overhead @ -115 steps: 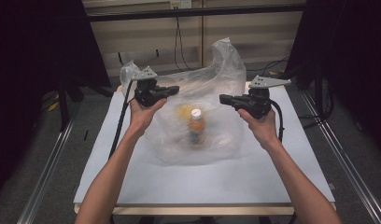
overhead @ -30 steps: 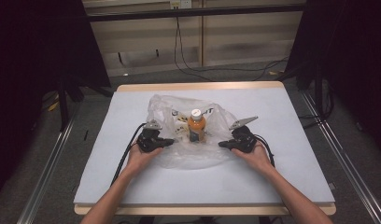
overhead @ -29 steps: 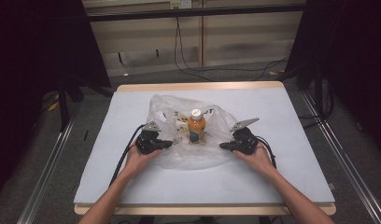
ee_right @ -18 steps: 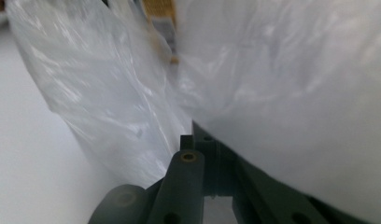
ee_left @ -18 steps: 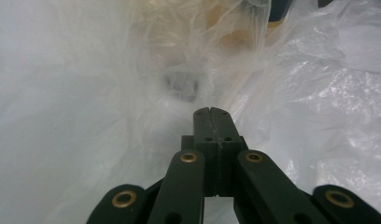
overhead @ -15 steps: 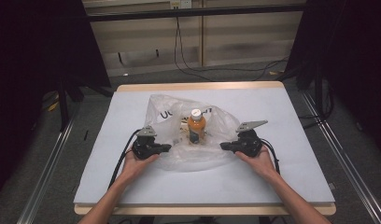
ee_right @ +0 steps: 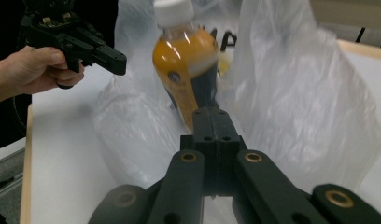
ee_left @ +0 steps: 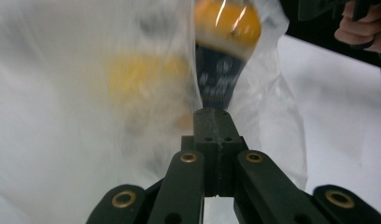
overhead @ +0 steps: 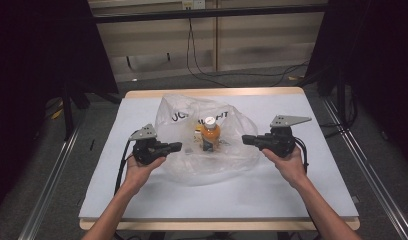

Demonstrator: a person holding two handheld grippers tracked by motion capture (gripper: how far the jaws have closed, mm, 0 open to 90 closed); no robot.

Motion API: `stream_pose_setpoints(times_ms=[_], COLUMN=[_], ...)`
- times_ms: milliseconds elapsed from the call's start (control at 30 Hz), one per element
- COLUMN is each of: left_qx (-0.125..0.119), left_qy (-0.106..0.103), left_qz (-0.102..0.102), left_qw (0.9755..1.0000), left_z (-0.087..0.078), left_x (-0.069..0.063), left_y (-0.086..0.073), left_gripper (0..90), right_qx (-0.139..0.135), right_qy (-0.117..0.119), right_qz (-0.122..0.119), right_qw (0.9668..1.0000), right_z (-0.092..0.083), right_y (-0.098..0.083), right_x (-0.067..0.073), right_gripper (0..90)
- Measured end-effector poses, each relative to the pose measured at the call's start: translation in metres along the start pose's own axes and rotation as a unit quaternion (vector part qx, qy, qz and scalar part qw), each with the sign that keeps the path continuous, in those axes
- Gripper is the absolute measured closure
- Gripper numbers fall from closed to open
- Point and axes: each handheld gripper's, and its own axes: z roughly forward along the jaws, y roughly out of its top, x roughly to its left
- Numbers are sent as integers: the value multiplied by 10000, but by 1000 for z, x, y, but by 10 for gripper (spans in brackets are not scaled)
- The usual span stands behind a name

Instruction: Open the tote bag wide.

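Both claws [overhead: 178,146] [overhead: 246,139] have risen (closed on plastic bag [overhead: 192,165] edges), bare table [overhead: 312,190] all around.

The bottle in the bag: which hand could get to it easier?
Probably the right. In the right gripper view the right tongs point straight at the bottle, seen clearly past the bag. In the left gripper view the left tongs face it with plastic bunched alongside. Both are shut.
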Motion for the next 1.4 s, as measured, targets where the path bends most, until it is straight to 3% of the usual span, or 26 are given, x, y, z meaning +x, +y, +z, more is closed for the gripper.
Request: stream_pose_setpoints(times_ms=[200, 267, 367, 400, 433, 500, 533, 567, 633, 667, 767, 800, 900, 1000, 1100, 1200, 1233, 1367, 1400], left_qx=[-382, -762, -950, -960, -883, -757, -672, -501, -125, 12, 421, 575, 1140, 1513, 1617, 1901, 1850, 1923, 2172], left_qy=[94, 148, 123, 109, 146, 373, 551, 786, 880, 938, 841, 706, 502, 581, 539, 601, 512, 526, 532], left_qz=[102, 54, -104, -112, -61, -52, -25, 23, -24, -82, -300, -343, -299, -205, -219, -107, -143, -12, 295], left_qw=[9992, 9970, 9953, 9953, 9960, 9964, 9962, 9956, 9960, 9956, 9951, 9953, 9918, 9866, 9851, 9799, 9813, 9799, 9742], left_z=[-9, -13, -12, -9, -6, 2, 6, 11, 25, 31, 52, 59, 79, 93, 94, 92, 87, 79, 73], left_x=[4, 13, 20, 24, 27, 35, 40, 44, 56, 62, 70, 71, 71, 69, 68, 68, 68, 66, 64], left_y=[33, 49, 57, 61, 66, 73, 76, 76, 72, 68, 49, 43, 26, 10, 4, -4, -8, -11, -10], left_gripper=[900, 900, 900, 900, 900, 900, 900, 900, 900, 900, 900, 900, 900, 900, 900, 900, 900, 900, 900], right_qx=[-158, -182, -172, -79, -79, 54, 54, 88, 195, 404, 589, 669, 948, 1281, 1380, 1611, 1671, 1750, 1896], right_qy=[1, 15, 16, 11, 11, -38, -38, -15, -112, -196, -241, -279, -434, -583, -655, -740, -708, -688, -704], right_qz=[-137, -279, -292, -300, -300, -352, -352, -343, -343, -312, -237, -179, -100, 33, 86, 212, 265, 252, 134], right_qw=[9998, 9994, 9994, 9995, 9995, 9994, 9994, 9994, 9992, 9985, 9977, 9972, 9945, 9900, 9882, 9839, 9830, 9818, 9793], right_z=[4, 12, 20, 30, 30, 46, 46, 51, 63, 75, 86, 90, 99, 103, 104, 104, 104, 102, 100], right_y=[26, 46, 55, 62, 62, 69, 69, 70, 69, 63, 55, 51, 37, 19, 11, -6, -15, -22, -23], right_x=[2, 1, -2, -6, -6, -10, -10, -12, -16, -22, -31, -35, -46, -63, -69, -78, -81, -82, -82], right_gripper=[900, 900, 900, 900, 900, 900, 900, 900, 900, 900, 900, 900, 900, 900, 900, 900, 900, 900, 900])
